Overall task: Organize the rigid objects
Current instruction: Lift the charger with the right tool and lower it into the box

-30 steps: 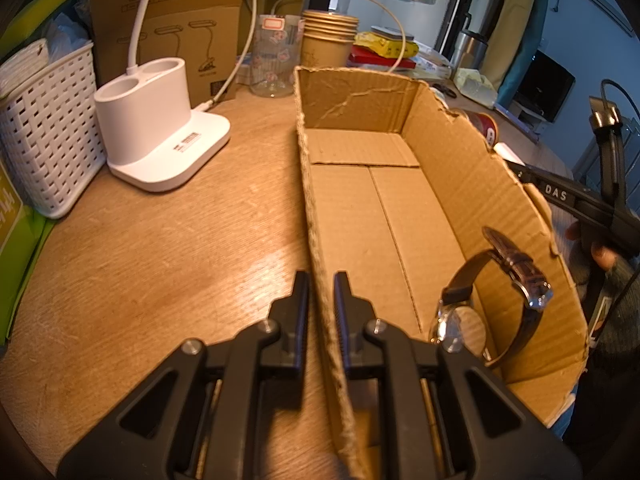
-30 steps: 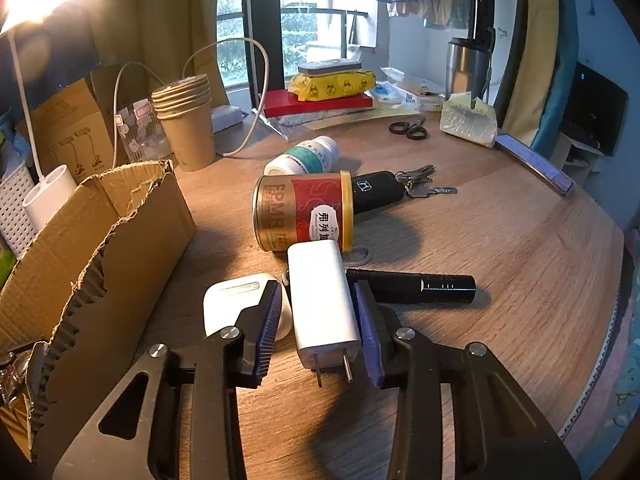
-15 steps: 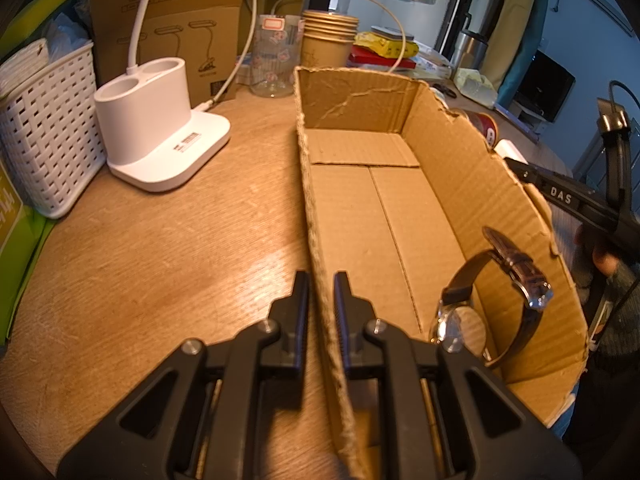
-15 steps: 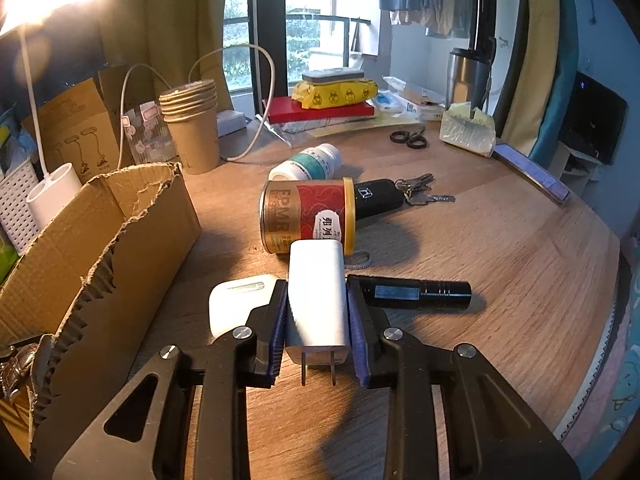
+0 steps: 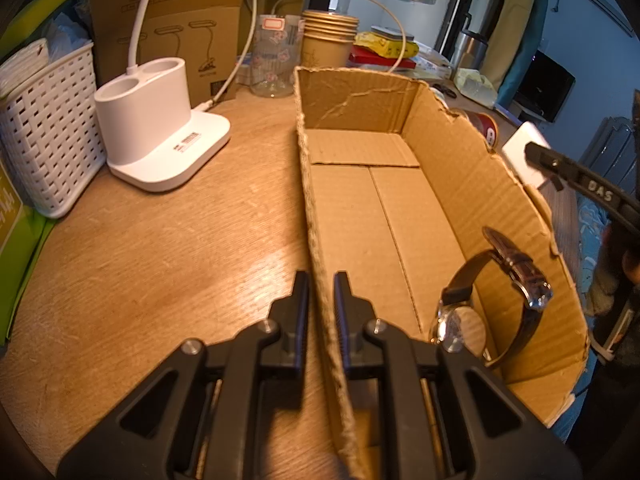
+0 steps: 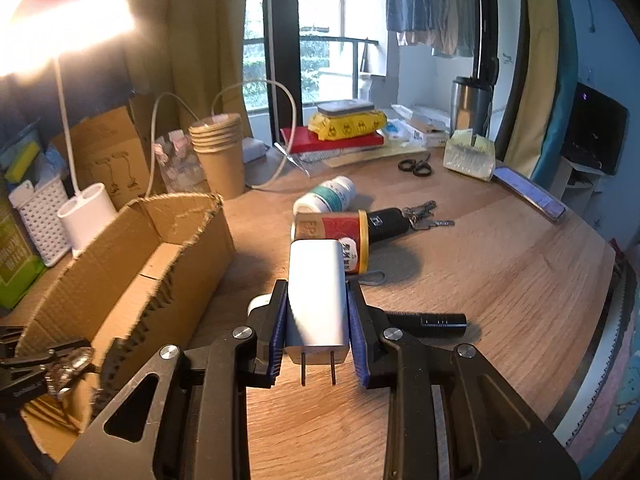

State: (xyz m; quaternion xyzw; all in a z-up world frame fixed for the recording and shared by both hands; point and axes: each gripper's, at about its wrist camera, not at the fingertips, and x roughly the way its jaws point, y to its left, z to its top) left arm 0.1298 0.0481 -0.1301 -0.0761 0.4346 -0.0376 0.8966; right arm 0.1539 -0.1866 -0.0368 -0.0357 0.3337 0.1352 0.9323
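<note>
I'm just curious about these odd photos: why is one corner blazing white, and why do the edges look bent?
Right wrist view: a lit lamp blows out the top-left corner, and the cardboard box looks smeared. Left wrist view: even light, a soft sheen on the table. Both views: the fisheye lens bends straight edges and darkens the corners.

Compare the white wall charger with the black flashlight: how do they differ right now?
The white wall charger is a blocky, rounded plastic slab with two metal prongs; the black flashlight is a slim dark cylinder. The charger is clamped between the right gripper jaws, lifted off the wooden table; the flashlight lies flat on it, ungripped. Both are still outside the cardboard box.
</note>
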